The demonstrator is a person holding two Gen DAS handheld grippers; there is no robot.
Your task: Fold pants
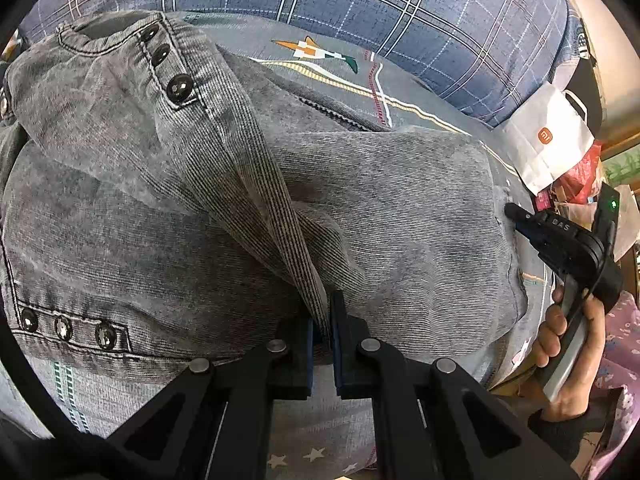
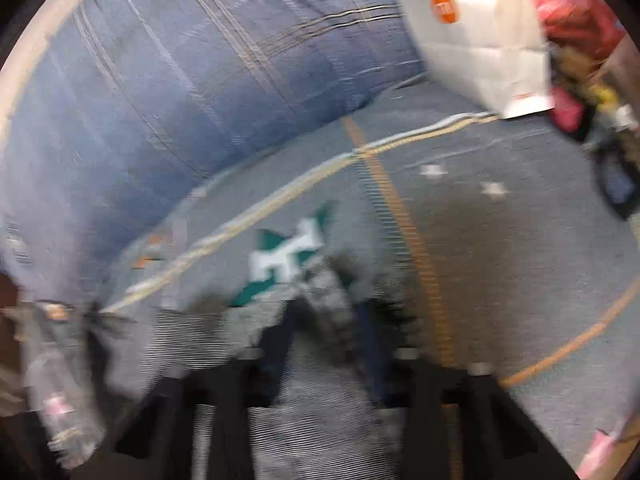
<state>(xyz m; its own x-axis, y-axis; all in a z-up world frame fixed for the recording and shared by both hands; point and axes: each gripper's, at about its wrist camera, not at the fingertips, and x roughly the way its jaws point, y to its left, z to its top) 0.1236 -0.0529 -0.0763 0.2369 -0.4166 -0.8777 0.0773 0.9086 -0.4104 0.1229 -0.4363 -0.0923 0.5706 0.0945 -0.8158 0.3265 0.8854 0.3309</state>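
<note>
Grey denim pants point(image 1: 168, 184) with dark snap buttons lie bunched on a blue-grey bedsheet point(image 1: 344, 92). My left gripper point(image 1: 322, 320) is shut on a raised fold of the pants and holds it up. My right gripper point(image 1: 516, 214) grips the pants' right edge, held by a hand point(image 1: 568, 352). In the blurred right wrist view the right gripper point(image 2: 324, 320) is shut on grey pants fabric point(image 2: 320, 420) above the bedsheet point(image 2: 480, 240).
A blue plaid pillow or duvet point(image 1: 360, 12) lies behind the pants, also in the right wrist view point(image 2: 180, 100). A white paper bag point(image 1: 548, 136) with an orange logo and red clutter point(image 1: 580, 176) sit at the right edge; the bag also shows in the right wrist view point(image 2: 480, 28).
</note>
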